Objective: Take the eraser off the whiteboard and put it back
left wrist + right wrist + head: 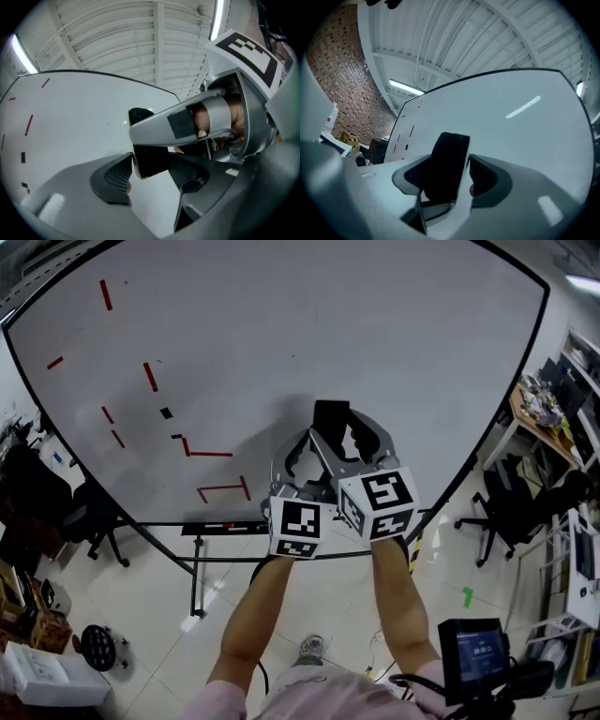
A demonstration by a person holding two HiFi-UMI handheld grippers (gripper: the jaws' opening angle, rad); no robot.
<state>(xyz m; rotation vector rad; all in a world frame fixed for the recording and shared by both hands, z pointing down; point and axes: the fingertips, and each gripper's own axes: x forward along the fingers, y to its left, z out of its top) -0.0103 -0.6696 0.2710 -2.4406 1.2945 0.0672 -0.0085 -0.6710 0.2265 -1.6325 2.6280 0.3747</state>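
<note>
Nearest us, our bare forearms (251,615) reach forward side by side to the two marker cubes (296,527). Just past them the left claw (302,456) and right claw (354,435) crowd together, and each is closed on the black eraser (330,414). In the left gripper view the pads press its near end on both sides, with a jaw of the right claw crossing just above. In the right gripper view the eraser stands lengthwise between the pads, its pale edge against the right one. The eraser sits low on the whiteboard (309,324), right of centre; we cannot tell whether it touches the board. Farther left, short red strokes (150,376) are scattered across the board.
</note>
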